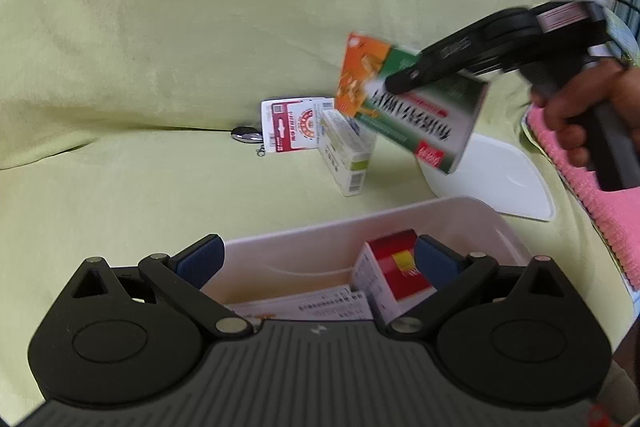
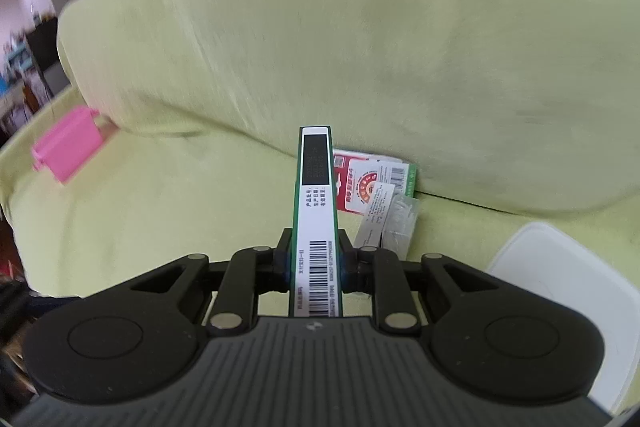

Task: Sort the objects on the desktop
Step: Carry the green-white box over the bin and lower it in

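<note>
My right gripper [image 2: 316, 263] is shut on a green and orange medicine box [image 2: 316, 203], seen edge-on with its barcode side facing the camera. In the left wrist view that box [image 1: 416, 115] hangs tilted in the air above the couch, pinched by the right gripper [image 1: 394, 83] that a hand holds. My left gripper [image 1: 318, 247] stands open over a white bin [image 1: 500, 223] with nothing between its blue pads [image 1: 196, 261]. A red and white box [image 1: 394, 267] and printed papers [image 1: 316, 307] lie inside the bin.
On the green couch cover lie a red and white packet [image 1: 292, 125], a white and green box [image 1: 348, 155], a key fob [image 1: 246, 135] and a white lid [image 1: 496, 183]. A pink cloth [image 1: 596, 187] is at the right. A pink container [image 2: 70, 147] sits far left, a blister packet [image 2: 394, 223] ahead.
</note>
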`<state>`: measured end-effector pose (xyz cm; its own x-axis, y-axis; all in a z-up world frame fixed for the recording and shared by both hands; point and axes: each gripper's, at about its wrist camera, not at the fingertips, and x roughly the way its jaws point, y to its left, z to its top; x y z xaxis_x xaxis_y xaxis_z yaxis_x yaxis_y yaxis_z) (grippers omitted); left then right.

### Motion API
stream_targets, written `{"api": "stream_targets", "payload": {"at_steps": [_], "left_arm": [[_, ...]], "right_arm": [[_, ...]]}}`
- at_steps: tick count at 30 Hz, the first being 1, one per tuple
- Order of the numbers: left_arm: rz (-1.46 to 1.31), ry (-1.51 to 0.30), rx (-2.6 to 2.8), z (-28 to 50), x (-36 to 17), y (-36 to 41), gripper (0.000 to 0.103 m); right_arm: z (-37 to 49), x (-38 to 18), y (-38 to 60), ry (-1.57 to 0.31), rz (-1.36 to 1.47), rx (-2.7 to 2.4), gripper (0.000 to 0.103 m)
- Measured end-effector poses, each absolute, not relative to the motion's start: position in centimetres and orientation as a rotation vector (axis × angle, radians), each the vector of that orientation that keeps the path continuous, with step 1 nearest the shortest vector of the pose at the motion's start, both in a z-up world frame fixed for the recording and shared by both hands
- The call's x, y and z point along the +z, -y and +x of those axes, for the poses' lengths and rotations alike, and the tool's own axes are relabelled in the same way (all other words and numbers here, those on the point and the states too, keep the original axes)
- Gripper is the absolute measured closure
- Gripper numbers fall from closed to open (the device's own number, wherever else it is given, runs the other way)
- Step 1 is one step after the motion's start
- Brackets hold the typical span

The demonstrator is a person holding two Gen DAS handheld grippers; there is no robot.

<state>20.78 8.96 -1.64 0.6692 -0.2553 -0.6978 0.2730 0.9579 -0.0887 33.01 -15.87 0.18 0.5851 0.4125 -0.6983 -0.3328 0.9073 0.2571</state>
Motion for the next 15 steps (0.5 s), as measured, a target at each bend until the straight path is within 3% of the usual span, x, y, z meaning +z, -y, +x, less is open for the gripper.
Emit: {"api": "stream_targets", "payload": {"at_steps": [8, 15], "left_arm": [[0.016, -0.783, -0.319, 17.5, -1.1, -8.1, 0.002], [0.004, -0.799, -0.329, 15.3, -1.4, -7.9, 0.002]], "right_arm": [[25.6, 2.4, 18.4, -0.800, 0.178, 0.377, 0.086], [19.7, 1.0, 18.3, -0.842, 0.257, 0.305, 0.086]]}}
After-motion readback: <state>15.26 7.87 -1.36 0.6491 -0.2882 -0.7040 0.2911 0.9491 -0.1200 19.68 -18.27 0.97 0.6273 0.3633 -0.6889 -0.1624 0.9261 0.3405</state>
